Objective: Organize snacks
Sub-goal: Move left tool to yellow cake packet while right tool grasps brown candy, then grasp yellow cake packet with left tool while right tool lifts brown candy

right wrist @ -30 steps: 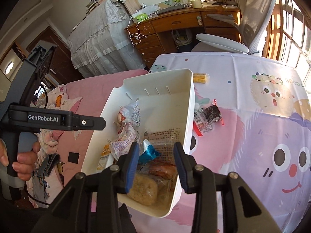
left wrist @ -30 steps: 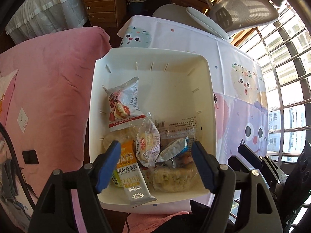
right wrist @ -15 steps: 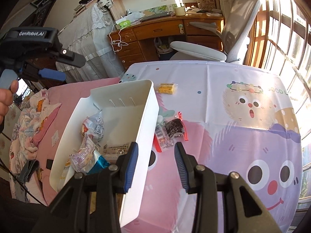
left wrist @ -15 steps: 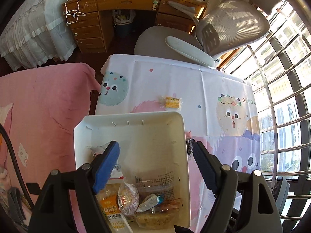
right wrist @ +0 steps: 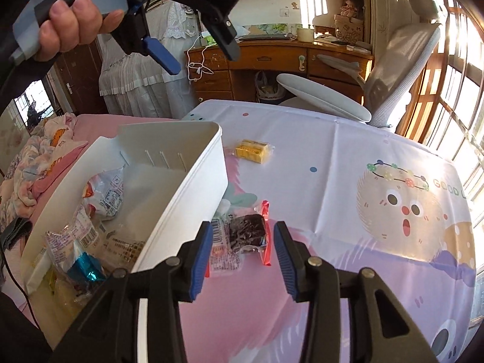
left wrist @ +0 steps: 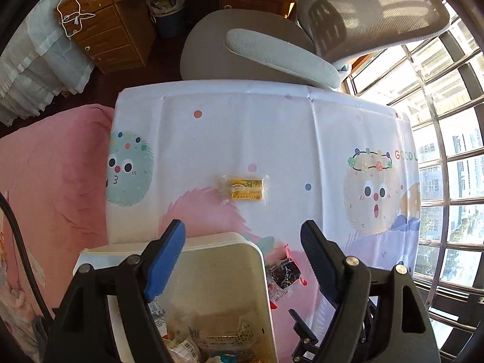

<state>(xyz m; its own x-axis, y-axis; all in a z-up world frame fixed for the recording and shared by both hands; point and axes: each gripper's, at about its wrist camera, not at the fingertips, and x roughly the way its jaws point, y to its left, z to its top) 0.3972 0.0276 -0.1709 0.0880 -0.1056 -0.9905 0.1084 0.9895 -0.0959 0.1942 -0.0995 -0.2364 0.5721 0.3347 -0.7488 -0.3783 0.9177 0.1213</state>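
Note:
A white bin [right wrist: 187, 178] holding several wrapped snacks stands at the table's left edge; its rim [left wrist: 211, 242] also shows in the left wrist view. A yellow wrapped snack [left wrist: 243, 189] lies on the cloth beyond the bin, also in the right wrist view [right wrist: 252, 151]. A dark brownie packet [right wrist: 246, 233] with red ends lies beside the bin's right wall, seen too in the left wrist view [left wrist: 284, 273]. My right gripper [right wrist: 240, 254] is open, empty, just in front of the brownie. My left gripper [left wrist: 243, 251] is open, empty, raised above the bin [right wrist: 193, 48].
The table has a cartoon-printed cloth [right wrist: 348, 211]. A grey office chair [left wrist: 272, 45] stands at the far edge. A pink bed [left wrist: 51, 166] lies to the left. A wooden desk [right wrist: 272, 60] is behind, and windows [left wrist: 447, 181] are on the right.
My left gripper has risen and moved forward past the bin toward the yellow snack. My right gripper has moved right out of the bin, down toward the brownie packet.

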